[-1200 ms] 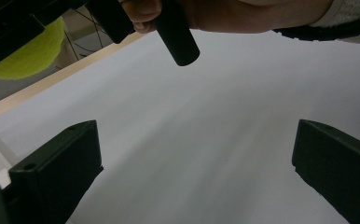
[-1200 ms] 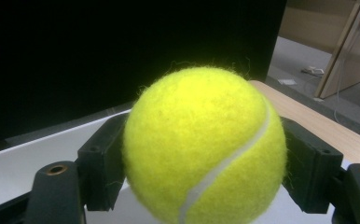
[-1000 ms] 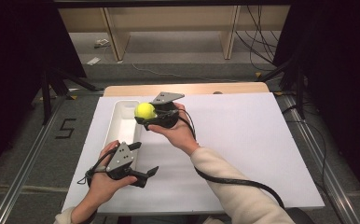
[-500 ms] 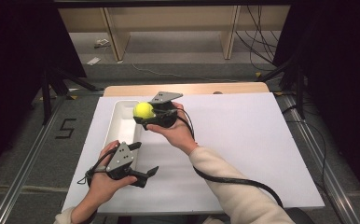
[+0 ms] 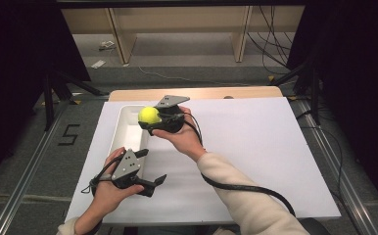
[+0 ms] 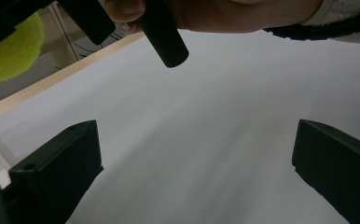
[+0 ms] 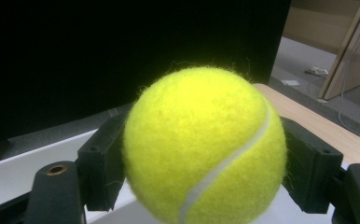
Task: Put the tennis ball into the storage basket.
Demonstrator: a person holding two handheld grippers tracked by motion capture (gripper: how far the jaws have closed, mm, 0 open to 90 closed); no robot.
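Observation:
A yellow tennis ball (image 5: 149, 115) (image 7: 206, 144) is clamped between the jaws of my right gripper (image 5: 150, 117) (image 7: 205, 161), which holds it above the far end of a long white tray (image 5: 125, 133). In the left gripper view the ball (image 6: 8, 49) shows at the upper left with the right hand above. My left gripper (image 5: 150, 166) (image 6: 194, 172) hovers low over the white board near the front left, jaws spread wide with nothing between them.
The white board (image 5: 255, 147) covers most of the wooden table (image 5: 211, 93). A black cable (image 5: 236, 186) trails from the right gripper across the board. Metal rails (image 5: 25, 181) run along both sides, and wooden shelf legs (image 5: 121, 39) stand beyond the table.
The right gripper with the ball has shifted only slightly. The left gripper stays in the same place.

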